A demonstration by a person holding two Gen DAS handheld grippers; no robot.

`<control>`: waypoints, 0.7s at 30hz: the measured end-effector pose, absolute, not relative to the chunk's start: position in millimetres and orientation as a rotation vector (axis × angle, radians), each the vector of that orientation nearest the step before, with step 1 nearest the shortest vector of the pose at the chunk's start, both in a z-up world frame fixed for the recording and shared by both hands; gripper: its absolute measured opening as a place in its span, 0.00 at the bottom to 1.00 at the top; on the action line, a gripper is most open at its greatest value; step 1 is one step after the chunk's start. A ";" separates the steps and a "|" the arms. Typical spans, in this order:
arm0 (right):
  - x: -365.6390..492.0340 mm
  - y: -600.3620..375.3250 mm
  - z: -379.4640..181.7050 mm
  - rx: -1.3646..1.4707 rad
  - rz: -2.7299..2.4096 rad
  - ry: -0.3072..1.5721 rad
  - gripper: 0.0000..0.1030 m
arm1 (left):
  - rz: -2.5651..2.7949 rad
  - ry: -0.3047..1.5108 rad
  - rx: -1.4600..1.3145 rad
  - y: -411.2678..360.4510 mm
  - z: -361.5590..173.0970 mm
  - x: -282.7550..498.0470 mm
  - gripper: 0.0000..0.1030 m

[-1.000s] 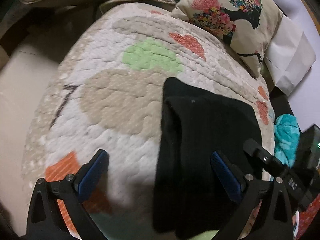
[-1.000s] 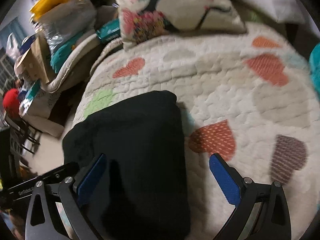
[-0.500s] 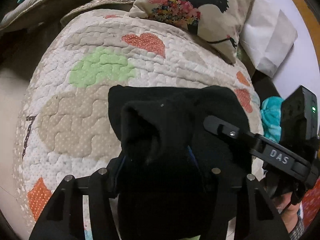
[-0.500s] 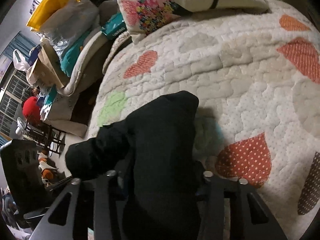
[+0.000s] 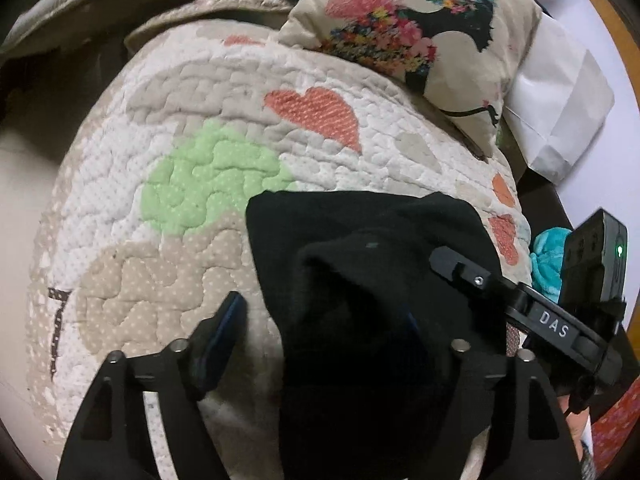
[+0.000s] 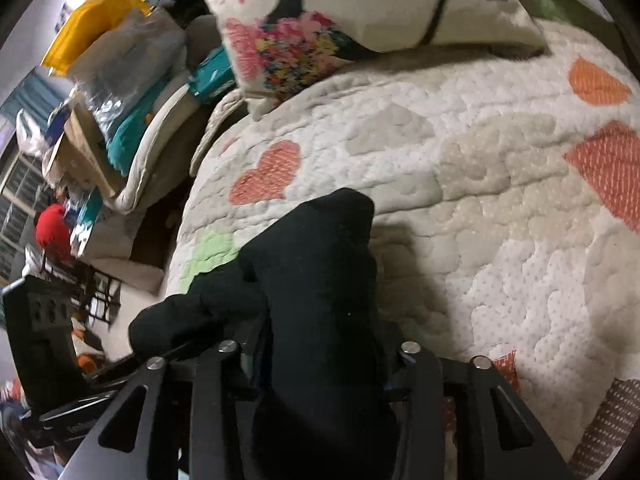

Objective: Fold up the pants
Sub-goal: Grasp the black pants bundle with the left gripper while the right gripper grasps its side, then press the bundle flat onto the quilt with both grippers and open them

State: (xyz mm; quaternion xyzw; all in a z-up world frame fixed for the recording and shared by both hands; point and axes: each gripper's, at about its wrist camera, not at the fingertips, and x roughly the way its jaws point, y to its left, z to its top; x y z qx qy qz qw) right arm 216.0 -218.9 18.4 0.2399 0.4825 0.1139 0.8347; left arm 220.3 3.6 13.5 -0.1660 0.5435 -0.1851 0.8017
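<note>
The black pants lie bunched on the heart-patterned quilt. My left gripper is open; its left finger rests on the quilt beside the cloth and its right finger is half hidden under a raised fold. My right gripper is shut on the black pants, which rise in a thick fold between its fingers. The right gripper's body shows at the right edge of the left wrist view, over the pants.
A floral pillow and a white paper bag lie at the head of the bed. A teal cloth sits at the right bed edge. Piled bags and boxes stand left of the bed, beyond its edge.
Both grippers closed on the pants and lifted a fold. Since half a second ago my left gripper has opened and let go, while the right stays shut on the cloth.
</note>
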 end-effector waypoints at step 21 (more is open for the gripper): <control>148.5 -223.1 30.1 0.444 0.202 1.051 0.60 | -0.366 1.182 -0.336 3.2 21.5 209.7 0.64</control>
